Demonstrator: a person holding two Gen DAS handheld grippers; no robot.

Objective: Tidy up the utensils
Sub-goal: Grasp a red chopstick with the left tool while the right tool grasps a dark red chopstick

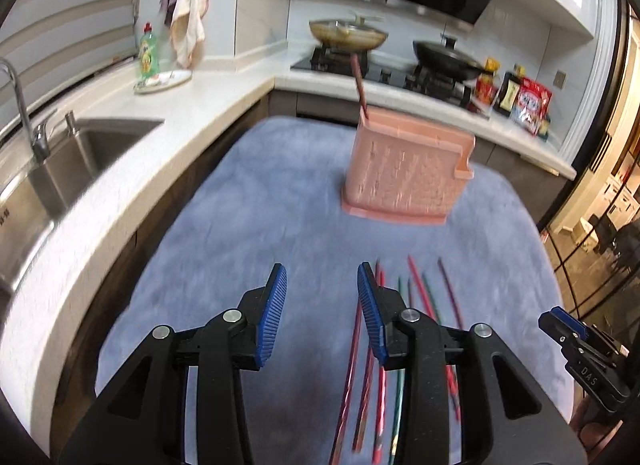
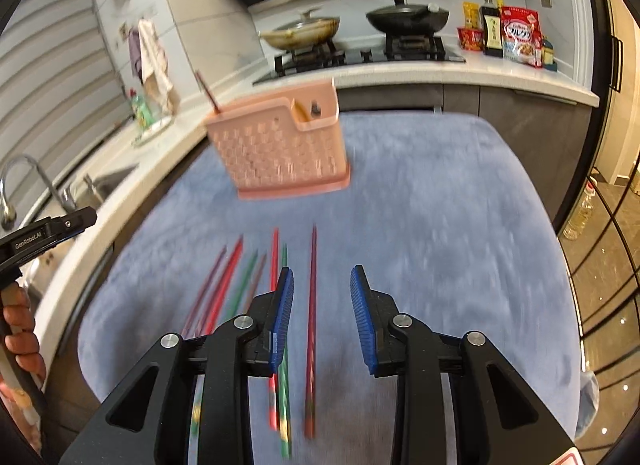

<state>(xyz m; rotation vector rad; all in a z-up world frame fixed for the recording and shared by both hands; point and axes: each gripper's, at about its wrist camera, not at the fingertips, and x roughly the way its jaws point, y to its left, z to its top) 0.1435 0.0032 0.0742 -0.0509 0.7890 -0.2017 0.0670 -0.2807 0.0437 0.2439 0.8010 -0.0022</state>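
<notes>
My right gripper (image 2: 322,277), jaws open and empty, straddles a red chopstick (image 2: 311,329) lying lengthwise along them on the bench, while my left gripper (image 1: 322,275), likewise open, hangs beside the row.

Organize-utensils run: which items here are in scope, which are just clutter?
In scope:
loose chopsticks on blue cloth
pink holder, one chopstick already inside

Clutter:
lidded pan, black wok
dish soap
sink
food packets
</notes>
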